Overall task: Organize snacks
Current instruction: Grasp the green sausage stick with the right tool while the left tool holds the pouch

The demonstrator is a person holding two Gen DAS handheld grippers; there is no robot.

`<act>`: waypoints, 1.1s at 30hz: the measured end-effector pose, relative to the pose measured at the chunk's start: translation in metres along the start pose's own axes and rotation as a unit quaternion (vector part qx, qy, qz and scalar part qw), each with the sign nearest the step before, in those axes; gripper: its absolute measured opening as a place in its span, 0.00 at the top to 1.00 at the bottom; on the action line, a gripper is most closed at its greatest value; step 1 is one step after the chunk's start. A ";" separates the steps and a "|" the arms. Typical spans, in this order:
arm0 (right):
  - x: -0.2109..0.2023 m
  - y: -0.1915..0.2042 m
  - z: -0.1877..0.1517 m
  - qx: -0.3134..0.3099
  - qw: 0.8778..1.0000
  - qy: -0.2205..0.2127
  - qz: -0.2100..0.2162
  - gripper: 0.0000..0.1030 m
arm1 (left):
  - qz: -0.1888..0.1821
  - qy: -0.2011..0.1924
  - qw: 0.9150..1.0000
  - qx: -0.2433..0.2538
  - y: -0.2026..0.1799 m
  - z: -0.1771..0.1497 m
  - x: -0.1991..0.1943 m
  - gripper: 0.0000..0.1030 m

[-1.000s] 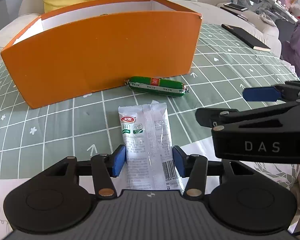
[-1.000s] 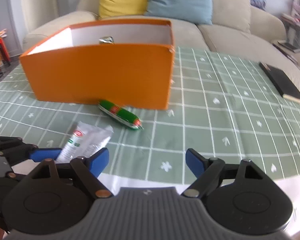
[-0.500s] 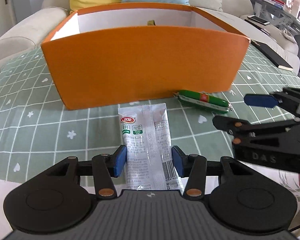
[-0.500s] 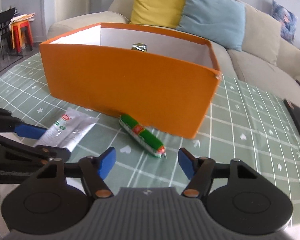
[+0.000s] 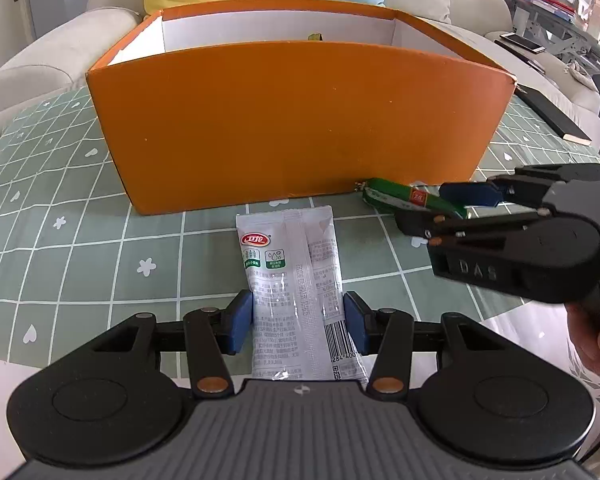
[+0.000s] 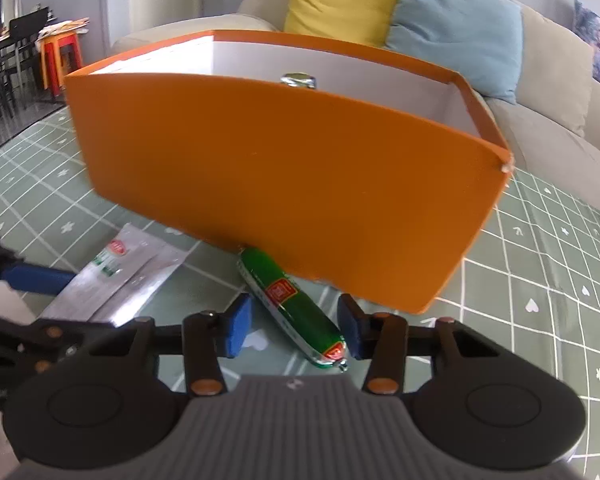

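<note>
Between the left gripper's (image 5: 298, 322) pads a white packet (image 5: 296, 280) was clamped, lying on the tablecloth (image 5: 60, 240). Beside it the right gripper (image 6: 296, 330) had just been closing around a green sausage (image 6: 290, 304), the left pad not yet touching, before the orange box (image 5: 300, 120).

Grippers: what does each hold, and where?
Left gripper clamps the white packet by its near end. Right gripper, just closing, straddles the sausage, not gripped.

Both wrist views look down close — sharing the orange box (image 5: 300, 120) (image 6: 284, 184).
</note>
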State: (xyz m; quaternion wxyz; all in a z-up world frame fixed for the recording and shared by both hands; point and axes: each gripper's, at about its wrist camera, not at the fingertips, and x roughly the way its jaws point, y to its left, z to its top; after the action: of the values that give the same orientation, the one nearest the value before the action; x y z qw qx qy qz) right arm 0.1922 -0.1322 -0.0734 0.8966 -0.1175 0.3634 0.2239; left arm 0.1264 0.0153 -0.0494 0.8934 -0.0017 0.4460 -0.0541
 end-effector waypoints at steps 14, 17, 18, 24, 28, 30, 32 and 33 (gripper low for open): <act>-0.004 0.014 0.000 0.009 0.998 -0.008 0.057 0.66 | 0.003 -0.001 1.000 -0.007 0.009 0.005 0.005 0.44; 0.002 0.015 0.002 0.008 0.998 -0.007 0.059 0.66 | 0.006 0.001 1.000 -0.004 0.009 0.004 0.004 0.43; 0.004 0.014 0.001 0.010 0.998 -0.005 0.061 0.65 | 0.007 0.003 1.000 -0.002 0.009 0.005 0.004 0.42; 0.005 0.017 0.001 0.006 0.998 -0.011 0.055 0.71 | 0.013 0.008 1.000 0.006 0.006 0.005 0.004 0.40; 0.003 0.021 0.000 -0.004 0.999 -0.009 0.045 0.73 | 0.019 0.012 1.000 0.009 0.006 0.004 0.005 0.39; 0.002 0.023 0.000 -0.008 0.999 -0.007 0.036 0.75 | 0.023 0.016 1.000 0.005 0.007 0.004 0.004 0.38; 0.000 0.024 0.000 -0.005 1.000 -0.003 0.030 0.76 | 0.026 0.021 0.999 0.000 0.009 0.004 0.003 0.38; -0.001 0.024 0.000 0.000 1.000 0.001 0.028 0.77 | 0.027 0.022 0.999 -0.001 0.009 0.003 0.002 0.39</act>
State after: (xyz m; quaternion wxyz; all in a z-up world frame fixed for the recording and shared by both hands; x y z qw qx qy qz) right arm 0.1805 -0.1118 -0.0739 0.8896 -0.1078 0.3676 0.2489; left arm 0.1312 0.0240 -0.0500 0.8844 0.0110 0.4656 -0.0294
